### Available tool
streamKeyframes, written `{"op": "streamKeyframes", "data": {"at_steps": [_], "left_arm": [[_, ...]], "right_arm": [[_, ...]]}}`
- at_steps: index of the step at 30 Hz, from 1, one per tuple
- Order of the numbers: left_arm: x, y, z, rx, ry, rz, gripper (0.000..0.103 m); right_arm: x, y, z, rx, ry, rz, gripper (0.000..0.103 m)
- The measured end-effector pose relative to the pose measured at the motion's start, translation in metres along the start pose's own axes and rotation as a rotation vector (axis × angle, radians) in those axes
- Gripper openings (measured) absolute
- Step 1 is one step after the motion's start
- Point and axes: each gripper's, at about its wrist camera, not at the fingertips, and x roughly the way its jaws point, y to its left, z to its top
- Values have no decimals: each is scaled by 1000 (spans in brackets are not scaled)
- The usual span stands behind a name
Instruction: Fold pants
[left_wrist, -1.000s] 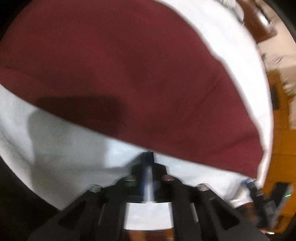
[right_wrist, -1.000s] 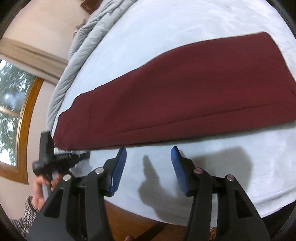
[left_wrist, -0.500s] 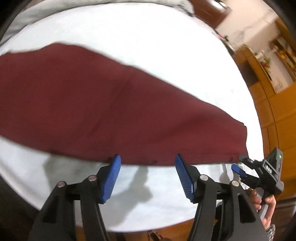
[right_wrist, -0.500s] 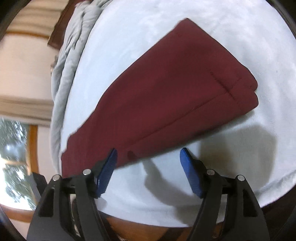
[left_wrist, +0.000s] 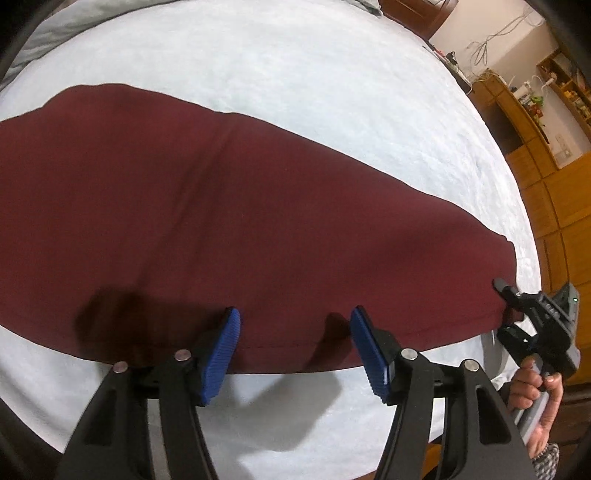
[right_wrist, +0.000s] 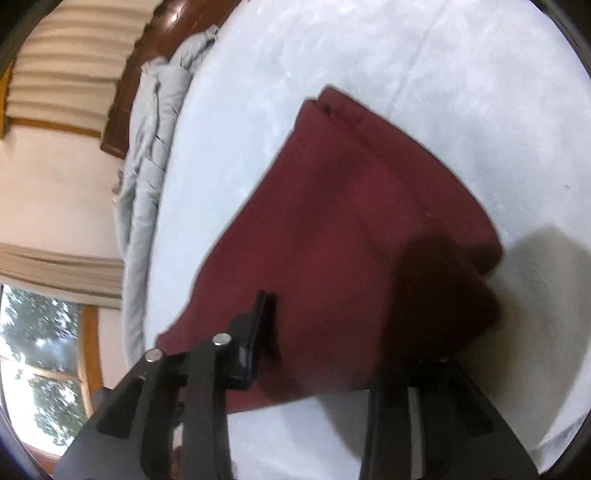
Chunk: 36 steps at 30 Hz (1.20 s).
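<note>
Maroon pants lie flat, folded lengthwise, on a white bed. My left gripper is open, its blue pads just over the near long edge of the pants. In the left wrist view my right gripper sits at the hem corner on the right, a hand on its handle. In the right wrist view the pants fill the middle; one finger lies on the cloth and the other is hidden beneath the hem end, so the right gripper looks closed on the hem.
A grey duvet is rolled along the far side of the bed by a dark headboard. A window is on the left wall. Wooden cabinets and shelves stand beyond the bed's right edge.
My left gripper has opened and dropped closer to the pants' near edge. My right gripper has moved to the hem end and closed from open onto the cloth.
</note>
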Motion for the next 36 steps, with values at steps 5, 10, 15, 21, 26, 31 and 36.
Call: {"op": "streamKeyframes", "data": {"at_steps": [5,10,15,21,26,31,36], "left_arm": [[-5,-7,0,17,0,13,64],[-37,-16,10,32,-118,27,67],[-42,-31,11,80,-173,27,74],[23,-31,-5,104,-59,105,74],[15,-37,-3,98,-59,87,75],[15,-36,-3,84,-55,76,76],[24,-46,-1,108,-59,89,77]], "right_arm": [[-13,24,15,-132,-18,17,15],[-73,81,33,-288,-138,101,13],[-115,62,54,-255,-245,7,13],[-48,-23,65,-107,-25,-288,15],[-56,-33,67,-57,-48,-205,22],[-77,-41,68,-6,-65,-164,42],[-78,-54,68,12,-77,-181,29]]}}
